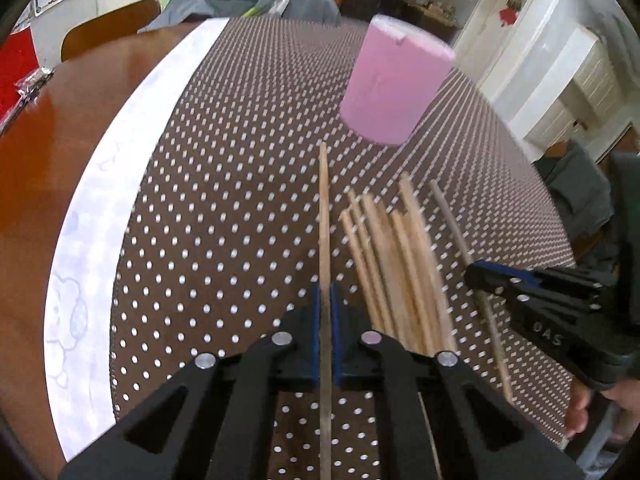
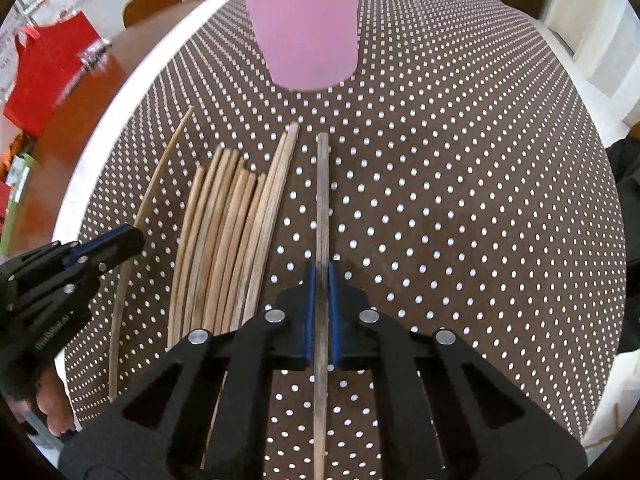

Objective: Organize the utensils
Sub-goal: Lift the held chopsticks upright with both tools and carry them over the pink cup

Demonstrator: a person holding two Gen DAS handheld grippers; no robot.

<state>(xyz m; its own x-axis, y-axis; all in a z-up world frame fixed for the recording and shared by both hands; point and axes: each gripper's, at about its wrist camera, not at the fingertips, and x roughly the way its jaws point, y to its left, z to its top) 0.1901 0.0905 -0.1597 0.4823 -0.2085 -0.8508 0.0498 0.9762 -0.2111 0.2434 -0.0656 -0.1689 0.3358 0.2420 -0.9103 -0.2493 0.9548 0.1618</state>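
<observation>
Two grippers, one in each of my hands, are each clamped on a single chopstick. My left gripper (image 1: 326, 312) pinches a pale chopstick (image 1: 324, 216) between its blue pads, the stick running straight ahead past the tips. My right gripper (image 2: 322, 296) grips a greyer chopstick (image 2: 322, 200) the same way.

Between the two grippers a bundle of loose chopsticks (image 2: 228, 232) lies on the dotted brown mat (image 2: 460, 200), pointing away from me, just left of the right gripper and just right of the left one.

To the right of the right gripper the mat is bare out to its far edge. On the left, the mat ends at a white border (image 1: 96, 248), with brown tabletop (image 1: 36, 184) beyond.

Farther ahead a pink cup (image 1: 394, 84) stands upright on the mat, apart from the chopstick tips. Its rim is cut off in the right wrist view and blurred in the left, so I cannot see inside. The near ends of both held sticks are hidden under the gripper bodies.
</observation>
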